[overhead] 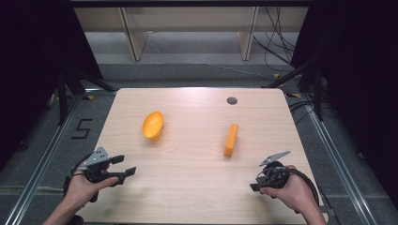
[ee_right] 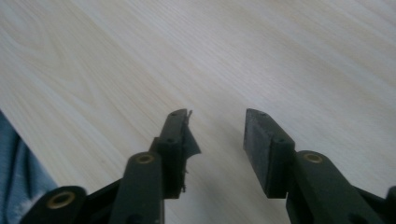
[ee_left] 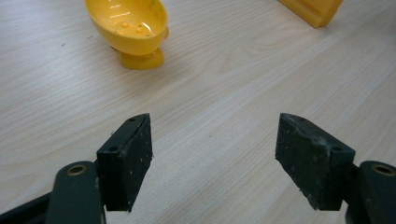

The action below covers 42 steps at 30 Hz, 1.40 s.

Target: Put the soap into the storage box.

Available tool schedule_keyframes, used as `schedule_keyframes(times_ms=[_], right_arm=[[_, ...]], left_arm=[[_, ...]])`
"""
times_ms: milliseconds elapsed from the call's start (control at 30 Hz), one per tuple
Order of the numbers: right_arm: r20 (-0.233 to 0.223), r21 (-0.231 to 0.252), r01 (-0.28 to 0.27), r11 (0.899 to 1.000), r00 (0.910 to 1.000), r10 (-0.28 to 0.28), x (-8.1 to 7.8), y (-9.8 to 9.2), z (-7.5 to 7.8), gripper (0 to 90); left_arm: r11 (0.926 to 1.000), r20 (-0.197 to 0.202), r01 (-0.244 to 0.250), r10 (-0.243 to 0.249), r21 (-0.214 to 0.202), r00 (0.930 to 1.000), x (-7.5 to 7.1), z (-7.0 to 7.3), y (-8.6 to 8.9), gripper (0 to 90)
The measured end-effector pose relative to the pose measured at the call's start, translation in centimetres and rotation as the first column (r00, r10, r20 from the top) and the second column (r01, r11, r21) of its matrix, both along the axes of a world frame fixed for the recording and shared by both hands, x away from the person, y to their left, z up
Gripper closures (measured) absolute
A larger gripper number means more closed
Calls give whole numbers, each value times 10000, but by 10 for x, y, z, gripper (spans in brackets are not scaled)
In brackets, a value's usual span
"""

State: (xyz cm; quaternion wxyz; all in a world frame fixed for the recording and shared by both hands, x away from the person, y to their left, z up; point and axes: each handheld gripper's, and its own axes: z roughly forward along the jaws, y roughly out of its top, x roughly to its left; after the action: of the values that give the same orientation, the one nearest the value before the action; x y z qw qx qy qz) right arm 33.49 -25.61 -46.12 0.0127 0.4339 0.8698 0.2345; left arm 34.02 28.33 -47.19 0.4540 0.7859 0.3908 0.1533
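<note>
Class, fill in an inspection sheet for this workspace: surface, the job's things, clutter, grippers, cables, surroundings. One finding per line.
Surface: pale wooden table, a small round grey hole near its far edge.
Job's things: yellow plastic oval bowl on a foot, tipped on its side, left of centre; orange rectangular block, lying flat, right of centre; apart.
Clutter: nothing seen.
Grippers: left gripper open, empty, near corner; right gripper open, empty, a pad on one of its fingers looks torn.
Cables: black cables on the floor beyond the table.
Surroundings: grey floor, dark curtains, wooden frame behind.
</note>
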Motion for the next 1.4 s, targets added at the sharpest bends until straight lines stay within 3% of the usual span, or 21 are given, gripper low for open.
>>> schedule_keyframes(times_ms=[367,500,567,600,633,733,767,833,867,900,967,1033,1100,1133,1167,1233,1267,1300,1333,1367,1400], right_arm=[[320,-41,1347,9909,9904,-1345,29,23,33,688],[39,1165,3074,9444,9508,-3099,57,28,55,633],[-448,1174,4205,8997,9072,-4182,71,38,64,571],[-393,754,4166,9059,9091,-4148,80,39,67,546],[-659,661,4549,8881,8901,-4510,89,46,69,540],[-1128,660,4735,8783,8782,-4649,105,57,72,507],[-1456,164,5107,8596,8518,-5033,119,71,70,490],[-1377,-67,5064,8623,8536,-5024,125,76,68,491],[-1850,-605,5549,8297,8106,-5556,137,86,66,482],[-1548,-727,5340,8423,8283,-5385,142,85,63,477],[-1641,-1028,5335,8395,8234,-5433,151,87,59,449],[-2107,-1039,5821,8065,7796,-5898,157,96,57,439],[-1878,-1248,5285,8397,8185,-5430,163,96,52,417],[-2265,-1373,5688,8109,7789,-5847,165,103,51,409],[-1973,-1595,5298,8330,8096,-5528,168,102,47,394],[-2092,-2012,5606,8033,7766,-5943,173,110,44,402],[-1799,-2145,5280,8217,8055,-5646,173,109,40,404],[-1953,-2309,5107,8282,8095,-5536,176,108,40,410],[-2011,-2407,5306,8128,7919,-5765,178,111,38,416],[-2079,-2128,5198,8273,8032,-5582,179,110,34,425],[-2172,-2639,5054,8215,7987,-5612,180,110,36,440]], left_arm=[[10000,-257,-16,15,-44,9997,0,-2,3,269],[10000,-277,25,-24,30,9996,0,-1,2,270],[10000,-290,9,-8,20,9996,-1,-1,2,270],[10000,-316,-28,28,2,9995,0,-1,2,270],[10000,-313,13,-13,-18,9995,0,-2,3,270],[10000,-388,-27,25,-48,9992,0,-2,3,270],[10000,-394,-75,74,-29,9992,0,-2,3,270],[9999,-407,-65,62,-92,9992,0,-2,3,270],[10000,-402,-39,38,-39,9992,0,-3,2,270],[10000,-435,16,-17,-25,9991,0,-2,3,270],[10000,-405,26,-28,-34,9992,0,-2,2,270],[10000,-403,22,-23,-28,9992,0,-2,2,271],[10000,-399,17,-18,-38,9992,0,-2,2,271],[10000,-392,15,-17,-38,9992,0,-2,2,271],[10000,-347,-12,9,-61,9994,0,-2,2,271],[10000,-365,-1,-1,-63,9993,0,-2,2,271],[10000,-387,-6,3,-73,9992,0,-2,2,270],[10000,-407,-4,1,-82,9992,0,-2,2,270],[10000,-448,29,-33,-73,9990,0,-3,3,270],[10000,-423,6,-10,-99,9991,0,-3,2,270],[10000,-409,11,-15,-88,9992,0,-3,2,270]])
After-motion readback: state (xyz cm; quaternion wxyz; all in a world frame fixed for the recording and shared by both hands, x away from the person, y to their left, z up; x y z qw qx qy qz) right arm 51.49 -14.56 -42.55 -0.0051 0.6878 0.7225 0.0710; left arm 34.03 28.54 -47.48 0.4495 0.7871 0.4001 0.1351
